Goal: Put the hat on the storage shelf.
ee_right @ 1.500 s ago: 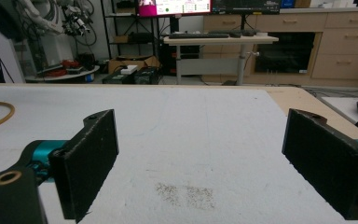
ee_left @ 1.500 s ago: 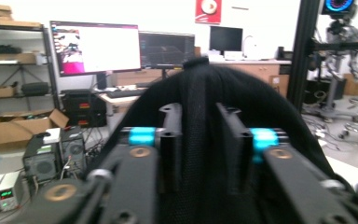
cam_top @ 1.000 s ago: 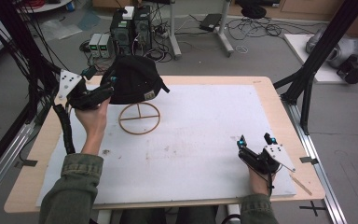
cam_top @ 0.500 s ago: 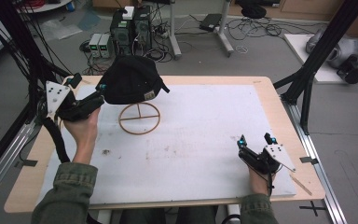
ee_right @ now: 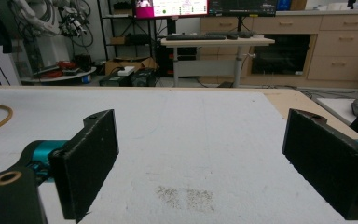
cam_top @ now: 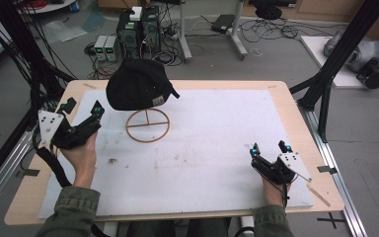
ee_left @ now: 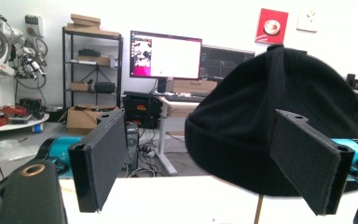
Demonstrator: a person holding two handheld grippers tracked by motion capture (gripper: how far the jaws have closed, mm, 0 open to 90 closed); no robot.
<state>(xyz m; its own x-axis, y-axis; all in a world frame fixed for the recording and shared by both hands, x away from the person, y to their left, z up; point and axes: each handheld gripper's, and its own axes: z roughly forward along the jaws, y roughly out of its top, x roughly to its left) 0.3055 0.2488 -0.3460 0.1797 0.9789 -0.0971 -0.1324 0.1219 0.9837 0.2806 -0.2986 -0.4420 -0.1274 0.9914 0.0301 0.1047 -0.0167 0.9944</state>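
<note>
The cap [cam_top: 138,90] is matt black cloth, on a stand [cam_top: 147,125] with a smooth wooden ring base. The table [cam_top: 296,111] is pale wood under a matt white, scuffed sheet [cam_top: 217,148]. Both tongs' jaws carry black, felt-like pads

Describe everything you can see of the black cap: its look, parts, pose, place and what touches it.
The black cap looks like soft, matte fabric, with a rounded crown, a top button and a short brim pointing toward the table's right. A small pale label shows near its lower edge. It sits raised above the white mat on a wooden stand with a ring base, near the table's far left. The left gripper is open beside it, not touching.
</note>
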